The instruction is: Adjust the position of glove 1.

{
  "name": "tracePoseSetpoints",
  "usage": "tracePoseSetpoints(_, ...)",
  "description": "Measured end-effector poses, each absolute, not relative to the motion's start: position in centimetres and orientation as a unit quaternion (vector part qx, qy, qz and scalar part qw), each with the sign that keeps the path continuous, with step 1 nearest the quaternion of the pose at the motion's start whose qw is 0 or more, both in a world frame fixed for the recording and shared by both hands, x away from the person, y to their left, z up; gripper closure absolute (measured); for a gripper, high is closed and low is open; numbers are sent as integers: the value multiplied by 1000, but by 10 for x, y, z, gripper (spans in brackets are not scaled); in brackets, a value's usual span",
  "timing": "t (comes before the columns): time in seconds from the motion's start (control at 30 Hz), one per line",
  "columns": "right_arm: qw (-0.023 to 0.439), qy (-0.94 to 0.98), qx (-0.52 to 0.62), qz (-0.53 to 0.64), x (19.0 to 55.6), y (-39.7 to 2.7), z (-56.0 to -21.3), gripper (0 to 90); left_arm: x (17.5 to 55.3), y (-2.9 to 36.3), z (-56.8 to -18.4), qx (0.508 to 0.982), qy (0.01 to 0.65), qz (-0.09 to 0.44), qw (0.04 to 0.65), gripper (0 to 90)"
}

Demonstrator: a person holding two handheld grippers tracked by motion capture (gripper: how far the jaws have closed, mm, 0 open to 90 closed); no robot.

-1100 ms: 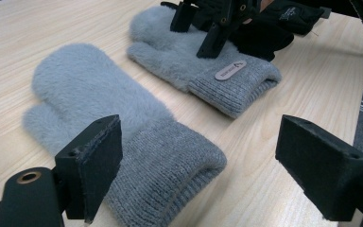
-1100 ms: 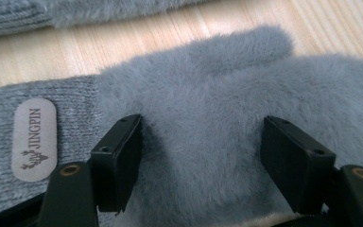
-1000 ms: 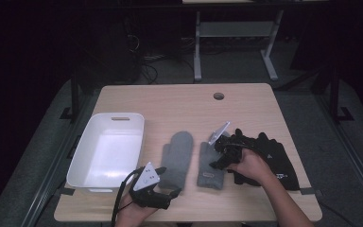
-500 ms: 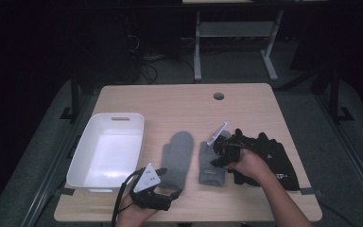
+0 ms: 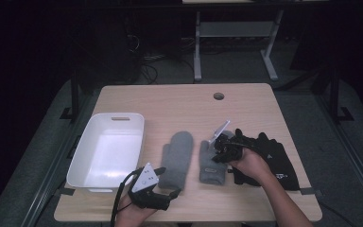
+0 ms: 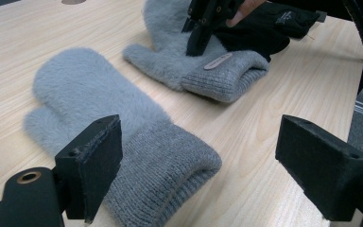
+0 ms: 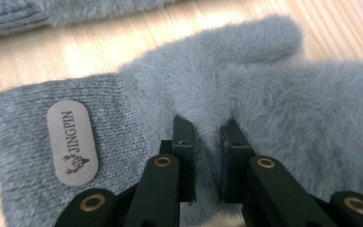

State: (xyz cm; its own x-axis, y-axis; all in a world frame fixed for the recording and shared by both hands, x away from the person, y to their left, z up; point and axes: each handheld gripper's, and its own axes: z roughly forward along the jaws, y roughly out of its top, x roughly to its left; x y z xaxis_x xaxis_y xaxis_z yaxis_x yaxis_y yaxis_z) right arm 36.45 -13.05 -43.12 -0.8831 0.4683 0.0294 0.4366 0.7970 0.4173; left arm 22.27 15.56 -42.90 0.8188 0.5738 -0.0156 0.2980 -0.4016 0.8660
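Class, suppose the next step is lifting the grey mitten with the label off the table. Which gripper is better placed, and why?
Right. The right gripper is already pinched on the labelled mitten; the left gripper is open by the other mitten's cuff.

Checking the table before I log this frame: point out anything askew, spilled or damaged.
Nothing is spilled or damaged. One oddity: the right gripper pinches a ridge of fluffy fabric on the right grey mitten, bunching it. The left grey mitten lies flat.
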Motion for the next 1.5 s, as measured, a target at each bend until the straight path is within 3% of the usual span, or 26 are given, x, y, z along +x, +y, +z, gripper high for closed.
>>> tracePoseSetpoints(0.6,53,938,229,254,349,-125,-385,832,221,159,-425,818,270,148,485,152)
tracePoseSetpoints(1.0,50,937,207,276,347,-100,-358,846,218,162,-421,810,272,152,496,153)
tracePoseSetpoints(1.5,-6,928,188,322,358,-54,-354,869,214,169,-414,800,275,166,507,153)
